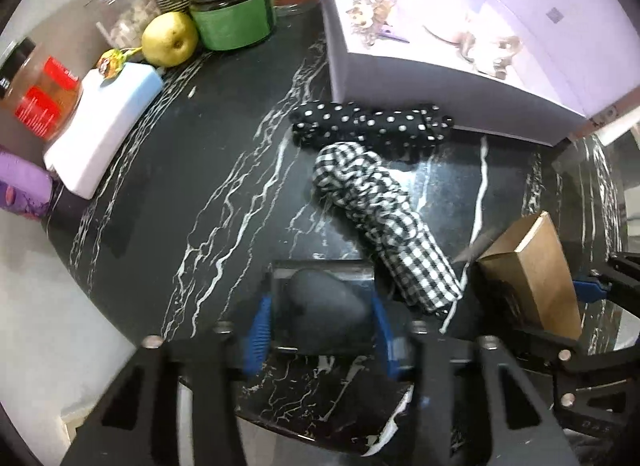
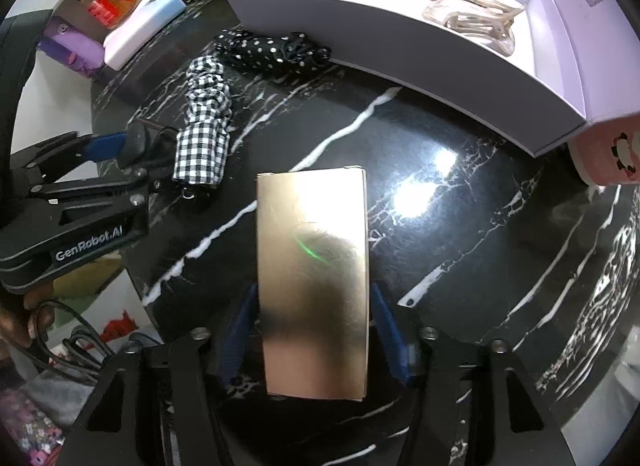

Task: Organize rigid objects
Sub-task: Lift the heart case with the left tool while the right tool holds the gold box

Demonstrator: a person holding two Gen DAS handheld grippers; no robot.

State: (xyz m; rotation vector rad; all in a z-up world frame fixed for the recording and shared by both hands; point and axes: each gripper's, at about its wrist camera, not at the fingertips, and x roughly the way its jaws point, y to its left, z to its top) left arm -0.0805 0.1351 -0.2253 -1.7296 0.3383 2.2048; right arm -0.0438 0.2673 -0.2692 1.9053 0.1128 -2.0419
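My left gripper [image 1: 320,322] is shut on a dark grey rounded object in a clear case [image 1: 324,310], held low over the black marble counter [image 1: 180,169]; it also shows in the right wrist view [image 2: 134,143]. My right gripper [image 2: 314,326] is shut on a shiny gold box [image 2: 316,266], seen brown at the right of the left wrist view [image 1: 536,270]. A lavender open box [image 1: 440,85] with hair clips [image 2: 472,13] inside stands at the back. A checked folded umbrella [image 1: 384,225] and a polka-dot umbrella [image 1: 368,125] lie between.
At the back left stand a green-labelled black jar [image 1: 232,5], a yellow pear [image 1: 170,39], a white and blue block [image 1: 104,121], a red-labelled jar [image 1: 40,93] and a purple pouch [image 1: 24,189]. A pink mug [image 2: 608,149] is at the right.
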